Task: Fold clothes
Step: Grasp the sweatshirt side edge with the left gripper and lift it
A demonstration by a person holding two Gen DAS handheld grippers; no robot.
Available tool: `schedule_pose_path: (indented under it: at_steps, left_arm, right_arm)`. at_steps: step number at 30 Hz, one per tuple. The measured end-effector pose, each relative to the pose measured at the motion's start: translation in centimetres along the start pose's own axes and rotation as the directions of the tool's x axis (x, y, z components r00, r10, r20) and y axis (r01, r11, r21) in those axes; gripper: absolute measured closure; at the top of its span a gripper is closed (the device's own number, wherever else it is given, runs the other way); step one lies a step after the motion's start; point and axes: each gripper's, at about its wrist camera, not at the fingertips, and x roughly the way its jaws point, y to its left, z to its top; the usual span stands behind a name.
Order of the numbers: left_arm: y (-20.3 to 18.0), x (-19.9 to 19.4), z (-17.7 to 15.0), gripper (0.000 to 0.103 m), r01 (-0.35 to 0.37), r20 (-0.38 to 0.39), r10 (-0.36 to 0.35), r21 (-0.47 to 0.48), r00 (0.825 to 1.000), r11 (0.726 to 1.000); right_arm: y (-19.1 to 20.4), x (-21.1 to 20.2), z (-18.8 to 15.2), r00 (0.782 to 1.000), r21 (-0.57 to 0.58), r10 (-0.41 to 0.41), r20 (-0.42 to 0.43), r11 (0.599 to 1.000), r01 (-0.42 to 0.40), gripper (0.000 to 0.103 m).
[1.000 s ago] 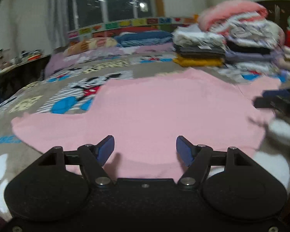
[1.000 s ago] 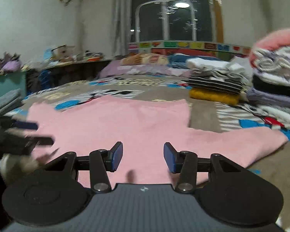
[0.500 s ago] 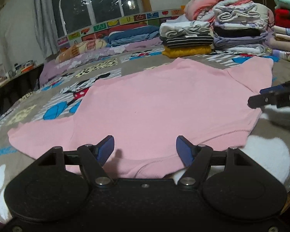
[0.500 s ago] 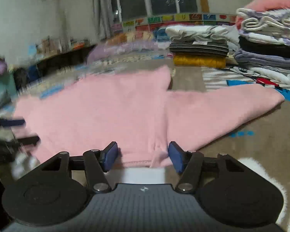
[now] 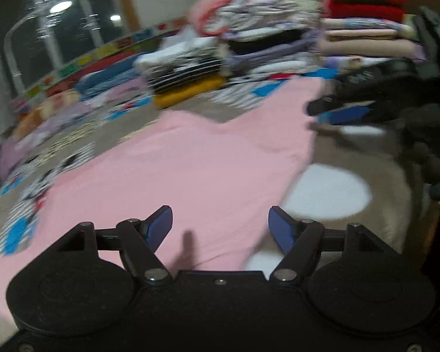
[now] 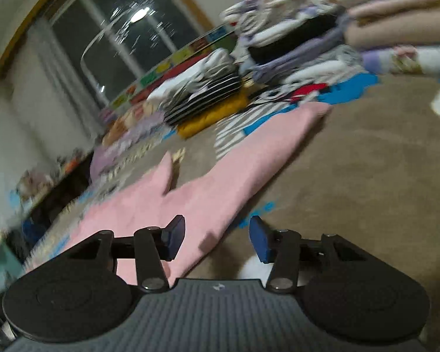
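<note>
A pink long-sleeved garment [image 5: 190, 170] lies spread flat on the bed. My left gripper [image 5: 220, 214] hovers open over its near hem, by the right corner, with nothing pinched. In the right wrist view the garment's right sleeve [image 6: 249, 158] stretches away up to the right. My right gripper [image 6: 217, 223] hangs over the sleeve's near edge; its jaws are closing, with the cloth edge below the gap and the pads not pressing it. The left wrist view also catches the right gripper [image 5: 337, 111], blurred, near the sleeve's far end. Both views are tilted and blurred.
The bed cover [image 5: 381, 158] is brown with white and cartoon patches. Tall piles of folded clothes [image 5: 264, 29] stand at the back right, with a yellow folded piece [image 6: 214, 114] under a striped stack. A dark window [image 6: 117, 29] is behind.
Both grippers have swung to the right along the garment and rolled, tilting the views. The left now sits by the hem's right corner, the right by the sleeve's near edge.
</note>
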Motion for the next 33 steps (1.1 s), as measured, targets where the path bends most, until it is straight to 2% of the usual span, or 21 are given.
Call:
schedule_pose_path:
  at_steps: [3, 10, 12, 13, 15, 19, 25, 30, 33]
  left_arm:
    - [-2.6, 1.1, 1.6, 0.031, 0.034, 0.017, -0.035, 0.091, 0.999, 0.995]
    - [-7.4, 5.4, 5.1, 0.032, 0.01, 0.02, -0.015, 0.228, 1.0, 0.974]
    - [-8.3, 6.5, 5.9, 0.036, -0.008, 0.012, 0.005, 0.264, 1.0, 0.965]
    - [-8.8, 7.2, 6.2, 0.042, -0.023, 0.011, 0.021, 0.287, 1.0, 0.958]
    - [-10.0, 8.4, 6.7, 0.049, -0.065, 0.013, 0.064, 0.344, 0.998, 0.937]
    - [-11.9, 10.4, 7.2, 0.049, -0.13, 0.035, 0.129, 0.458, 0.991, 0.879]
    - [-15.1, 13.0, 8.3, 0.056, -0.215, 0.076, 0.212, 0.596, 0.974, 0.773]
    - [-16.6, 15.4, 9.5, 0.074, -0.234, 0.061, 0.252, 0.627, 0.966, 0.743]
    - [-17.3, 16.4, 9.8, 0.094, -0.236, 0.05, 0.267, 0.637, 0.962, 0.734]
  right_arm:
    - [-1.7, -0.6, 0.5, 0.999, 0.11, 0.006, 0.043, 0.994, -0.01, 0.053]
    - [-5.5, -2.0, 1.9, 0.99, 0.302, 0.0, 0.144, 0.952, -0.044, 0.052]
    - [-6.5, -2.5, 2.3, 0.985, 0.338, -0.013, 0.174, 0.94, -0.047, 0.05]
    - [-6.9, -2.7, 2.5, 0.981, 0.356, -0.024, 0.191, 0.933, -0.047, 0.05]
    - [-7.8, -3.3, 3.0, 0.974, 0.381, -0.048, 0.221, 0.924, -0.041, 0.048]
    - [-9.0, -4.0, 3.6, 0.959, 0.422, -0.087, 0.27, 0.906, -0.036, 0.045]
    - [-9.9, -3.9, 4.0, 0.945, 0.469, -0.116, 0.306, 0.882, -0.043, 0.044]
    - [-10.5, -4.0, 4.2, 0.93, 0.502, -0.154, 0.333, 0.864, -0.037, 0.044]
    - [-11.0, -4.4, 4.2, 0.919, 0.527, -0.186, 0.349, 0.849, -0.028, 0.044]
